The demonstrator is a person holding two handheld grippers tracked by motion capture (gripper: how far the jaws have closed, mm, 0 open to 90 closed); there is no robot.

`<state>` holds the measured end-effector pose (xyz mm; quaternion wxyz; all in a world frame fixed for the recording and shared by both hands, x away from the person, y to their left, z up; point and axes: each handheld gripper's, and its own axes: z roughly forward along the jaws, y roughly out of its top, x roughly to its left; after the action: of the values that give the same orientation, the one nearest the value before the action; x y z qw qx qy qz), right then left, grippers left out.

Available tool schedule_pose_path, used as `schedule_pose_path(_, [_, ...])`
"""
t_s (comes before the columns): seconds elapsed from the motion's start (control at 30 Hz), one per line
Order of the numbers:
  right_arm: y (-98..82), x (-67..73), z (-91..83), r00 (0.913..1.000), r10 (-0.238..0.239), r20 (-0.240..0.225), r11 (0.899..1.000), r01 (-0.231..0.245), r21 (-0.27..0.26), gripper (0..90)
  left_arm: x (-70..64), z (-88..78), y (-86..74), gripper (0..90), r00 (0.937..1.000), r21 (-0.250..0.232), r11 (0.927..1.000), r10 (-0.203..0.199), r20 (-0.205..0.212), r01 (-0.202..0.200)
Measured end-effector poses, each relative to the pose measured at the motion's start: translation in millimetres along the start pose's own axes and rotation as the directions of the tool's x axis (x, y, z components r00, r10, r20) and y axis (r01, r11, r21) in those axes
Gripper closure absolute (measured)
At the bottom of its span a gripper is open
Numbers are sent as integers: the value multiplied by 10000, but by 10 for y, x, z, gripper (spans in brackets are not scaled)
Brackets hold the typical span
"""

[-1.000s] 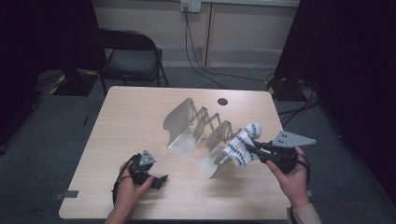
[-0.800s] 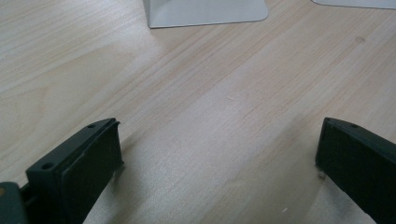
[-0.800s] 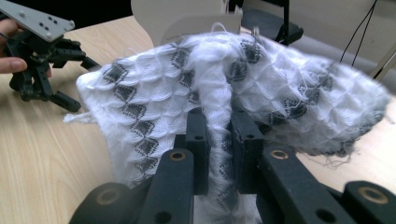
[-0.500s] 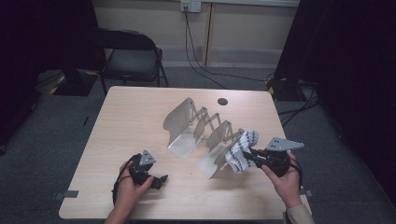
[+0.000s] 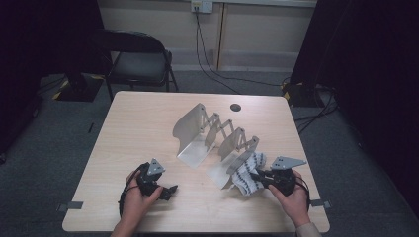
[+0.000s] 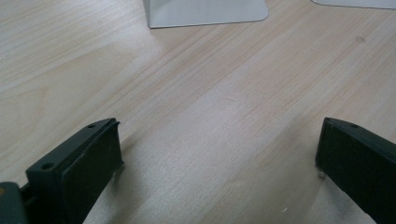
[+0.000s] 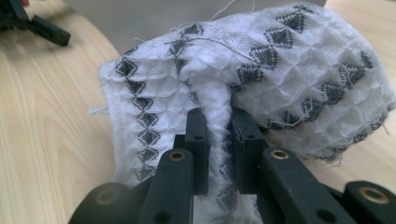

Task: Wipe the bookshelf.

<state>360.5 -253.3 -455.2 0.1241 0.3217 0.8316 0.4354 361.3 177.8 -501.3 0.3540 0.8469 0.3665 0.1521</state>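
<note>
The right gripper (image 5: 258, 176) has its jaws pinched nearly together on a fold of the white cloth with black diamond pattern (image 5: 248, 171), which bunches ahead of the pads in the right gripper view (image 7: 261, 88). In the high view the cloth sits at about 9 o'clock from the right hand (image 5: 291, 195), just beside or touching the near plate of the expanding metal rack (image 5: 232, 170) (contact is hard to judge). The rack's long axis runs from 11 o'clock to 5 o'clock across the wooden table (image 5: 148, 128). The left gripper (image 5: 165, 190) rests low on the table, jaws wide apart and empty, well apart from the cloth; the right is plainly nearer.
</note>
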Motion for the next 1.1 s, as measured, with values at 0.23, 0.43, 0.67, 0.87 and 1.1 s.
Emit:
schedule_pose_path(0.23, [-115, 49, 112, 9998, 86, -159, 9992, -80, 388, 798, -1, 0, 0, 0, 10000, 0, 10000, -9, 4, 9])
schedule_pose_path(0.43, [-147, 82, 164, 9998, 38, -205, 9975, -24, 712, 798, 0, 0, 0, 0, 10000, -1, 10000, 0, -1, 0])
schedule_pose_path(0.67, [-207, 108, 192, 9998, 77, -172, 9959, -61, 900, 793, -3, 1, -1, 0, 10000, -10, 10000, -26, 17, 26])
schedule_pose_path(0.87, [-200, 121, 120, 9996, 152, -219, 9974, -136, 701, 796, -3, 1, -1, 0, 10000, -7, 10000, -23, 22, 23])
schedule_pose_path(1.1, [-7, 186, -188, 9999, -133, -51, 9995, 131, -293, 799, -3, 3, 0, 0, 10000, -19, 10000, -20, 29, 20])
